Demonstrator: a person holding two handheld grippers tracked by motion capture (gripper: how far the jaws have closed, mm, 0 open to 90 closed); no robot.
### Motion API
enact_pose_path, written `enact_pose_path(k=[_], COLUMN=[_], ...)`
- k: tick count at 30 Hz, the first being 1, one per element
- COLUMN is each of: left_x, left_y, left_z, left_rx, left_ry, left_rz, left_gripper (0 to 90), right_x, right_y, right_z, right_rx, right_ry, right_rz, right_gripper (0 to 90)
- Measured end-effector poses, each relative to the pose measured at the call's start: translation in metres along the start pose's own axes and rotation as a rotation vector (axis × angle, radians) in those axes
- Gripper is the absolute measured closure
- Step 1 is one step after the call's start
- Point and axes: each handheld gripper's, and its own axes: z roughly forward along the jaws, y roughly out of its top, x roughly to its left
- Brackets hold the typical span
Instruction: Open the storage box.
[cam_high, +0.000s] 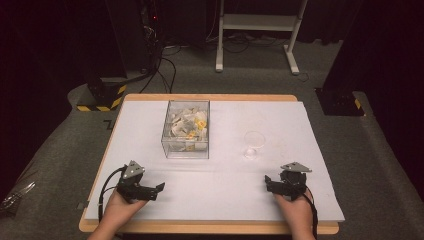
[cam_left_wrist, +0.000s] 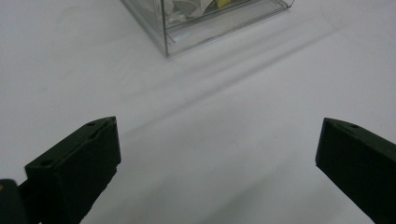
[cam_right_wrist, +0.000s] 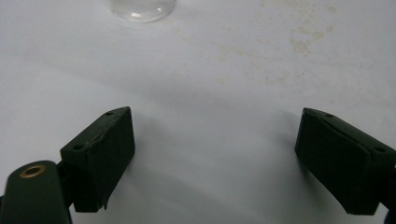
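Resting at the near edge of the white table sheet (cam_high: 220, 185), the left gripper (cam_high: 159, 188) and right gripper (cam_high: 267, 181) are both standing with jaws wide apart and empty, seemingly waiting to start. A clear box (cam_high: 186, 129) of wrapped packets is sitting mid-table ahead of the left one; a small glass cup (cam_high: 253, 143) is standing apart to its right. Grey carpet and dark equipment stands are surrounding the table.

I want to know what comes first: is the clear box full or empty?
Partly full. The clear box holds white and yellow packets, piled to about its upper half in the high view; both tongs are apart from it.
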Motion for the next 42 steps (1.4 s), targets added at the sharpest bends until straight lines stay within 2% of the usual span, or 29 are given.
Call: enact_pose_path(k=[2,5,9,18,23,27,31,35,38,42], left_x=[-0.003,-0.009,-0.013,-0.023,-0.026,-0.029,-0.030,-0.032,-0.033,-0.032], left_y=[0.005,0.012,0.019,0.028,0.033,0.039,0.044,0.048,0.051,0.054], left_z=[-0.001,-0.001,0.004,0.013,0.022,0.026,0.028,0.033,0.036,0.040], left_rx=[-0.019,-0.041,-0.041,-0.085,-0.093,-0.106,-0.122,-0.133,-0.137,-0.151], left_ry=[-0.013,-0.007,-0.013,-0.045,-0.067,-0.081,-0.098,-0.105,-0.118,-0.107], left_rz=[-0.003,0.019,0.023,0.030,0.023,0.033,0.013,0.034,0.035,0.043], left_gripper=[0.4,0.4,0.4,0.4,0.4,0.4,0.4,0.4,0.5,0.5], right_x=[0.000,0.000,0.000,0.000,0.000,0.000,0.000,0.000,0.000,0.000], right_y=[0.000,0.000,0.000,0.000,0.000,0.000,0.000,0.000,0.000,0.000], right_z=[0.000,0.000,0.000,0.000,0.000,0.000,0.000,0.000,0.000,0.000], right_rx=[-0.001,0.000,-0.001,-0.002,-0.001,0.000,-0.003,-0.001,-0.003,-0.001], right_ry=[-0.001,0.000,0.000,-0.001,0.000,0.000,-0.001,-0.001,-0.001,-0.001], right_rz=[0.000,0.000,0.000,-0.006,0.000,0.000,-0.006,0.000,-0.005,0.000], right_gripper=[11.7,11.7,11.7,11.8,11.8,11.8,11.8,11.8,11.8,11.8])
